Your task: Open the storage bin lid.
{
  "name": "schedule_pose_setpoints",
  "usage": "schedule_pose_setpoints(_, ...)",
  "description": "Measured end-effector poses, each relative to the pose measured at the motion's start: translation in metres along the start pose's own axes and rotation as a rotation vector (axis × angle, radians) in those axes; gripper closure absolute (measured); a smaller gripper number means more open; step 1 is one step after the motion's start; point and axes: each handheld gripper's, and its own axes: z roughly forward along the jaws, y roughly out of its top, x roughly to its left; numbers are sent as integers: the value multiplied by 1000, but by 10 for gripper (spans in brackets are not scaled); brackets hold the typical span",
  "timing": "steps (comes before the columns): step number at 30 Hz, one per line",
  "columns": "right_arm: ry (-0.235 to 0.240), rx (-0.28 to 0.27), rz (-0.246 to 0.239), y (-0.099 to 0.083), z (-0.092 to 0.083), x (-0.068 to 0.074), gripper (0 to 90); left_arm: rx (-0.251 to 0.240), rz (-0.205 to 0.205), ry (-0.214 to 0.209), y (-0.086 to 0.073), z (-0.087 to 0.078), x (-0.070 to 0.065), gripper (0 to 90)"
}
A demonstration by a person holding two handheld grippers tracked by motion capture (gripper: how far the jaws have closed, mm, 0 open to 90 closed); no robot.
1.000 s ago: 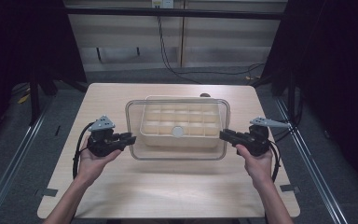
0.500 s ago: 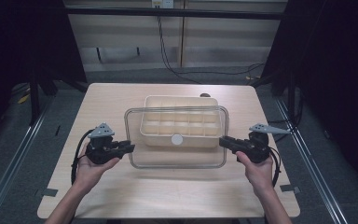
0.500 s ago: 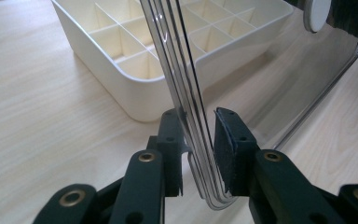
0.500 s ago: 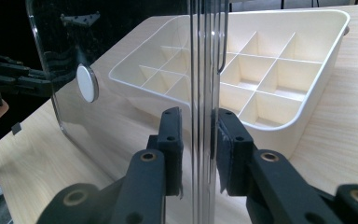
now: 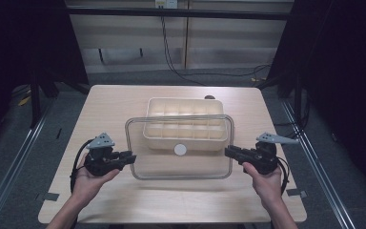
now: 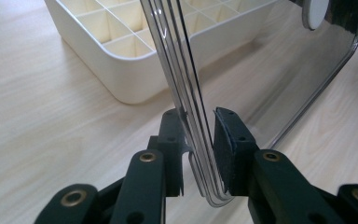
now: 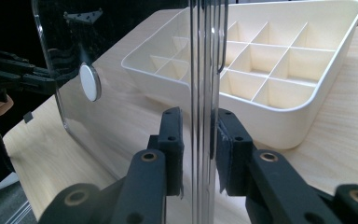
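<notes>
- Your left hand-held gripper (image 5: 129,158) is pinching the left edge of the clear plastic lid (image 5: 181,169); in the left gripper view the lid's (image 6: 186,93) ribbed rim sits squeezed between the two black pads.
- Your right hand-held gripper (image 5: 229,152) is pinching the opposite edge of the same lid, and in the right gripper view the rim (image 7: 207,70) runs straight up between the pads, gripped on both faces.
- The lid is carried between your two hands, off the cream compartment tray (image 5: 183,121) and toward your side of the surface (image 5: 105,102). Its far edge overlaps the tray's near rows in the high view, while its near part hangs over bare wood.
- The white round knob (image 5: 180,150) on the lid lies just in front of the tray's near wall.
- The tray stands open on the surface, and every compartment you can see into is empty, as the right gripper view of the tray (image 7: 279,70) shows.
- Judging from this, the lid is already off, so the uncovering part looks done.
- What seems left: bring the lid fully clear of the tray, lower it flat onto the free wood near you, and only then let both grips go.
- Keep both ends level, since the thin rim could slip out of the pads.
</notes>
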Motion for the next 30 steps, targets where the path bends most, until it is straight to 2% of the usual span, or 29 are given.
schedule_pose_setpoints(11,16,17,-9,-8,-5,10,744,13,1,1,-11,-9,-7,735)
schedule_pose_setpoints(15,22,31,-15,-14,-6,13,745,19,-16,-10,-19,-9,-8,736)
schedule_pose_setpoints(25,42,56,-15,-23,-5,14,745,68,-16,-4,-32,-8,-14,738)
schedule_pose_setpoints(30,51,93,-11,-33,-3,17,744,71,-16,-4,-39,-12,-17,739)
